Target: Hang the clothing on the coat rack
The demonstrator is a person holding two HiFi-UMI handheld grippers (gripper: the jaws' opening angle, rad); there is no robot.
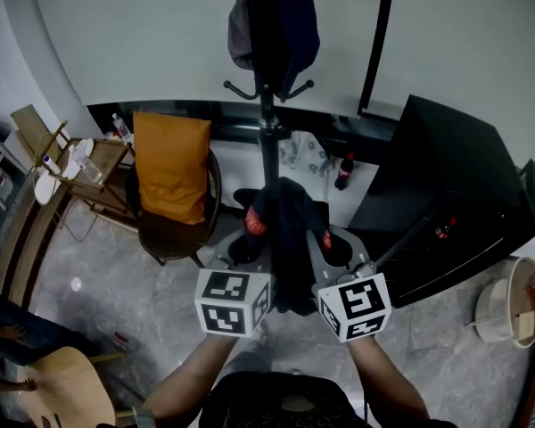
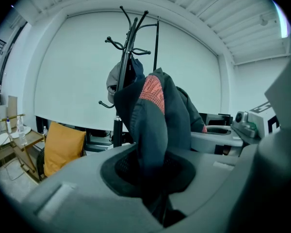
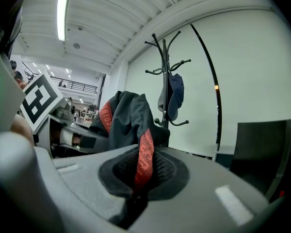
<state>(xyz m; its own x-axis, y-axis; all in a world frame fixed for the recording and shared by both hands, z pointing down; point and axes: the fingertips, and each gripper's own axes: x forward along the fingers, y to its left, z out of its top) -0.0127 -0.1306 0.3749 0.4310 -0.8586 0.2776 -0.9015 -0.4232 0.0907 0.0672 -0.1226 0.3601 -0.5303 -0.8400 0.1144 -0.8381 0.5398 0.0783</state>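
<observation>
A dark garment (image 1: 285, 239) with red trim hangs bunched between my two grippers, in front of the black coat rack (image 1: 267, 105). My left gripper (image 1: 246, 243) is shut on one side of the cloth (image 2: 160, 115), which runs down between its jaws. My right gripper (image 1: 332, 243) is shut on the other side, with a red band (image 3: 145, 154) of the garment (image 3: 128, 118) pinched in its jaws. The rack (image 2: 126, 47) stands just beyond, its pole (image 3: 165, 72) carrying a grey-blue cap (image 1: 275, 25) on a middle hook. The upper hooks are bare.
A chair with an orange cushion (image 1: 169, 168) stands left of the rack, and a wooden side table (image 1: 71, 163) with bottles is further left. A black cabinet (image 1: 446, 194) sits at the right, with a bucket (image 1: 517, 301) beyond it. A wooden chair (image 1: 62, 373) is at lower left.
</observation>
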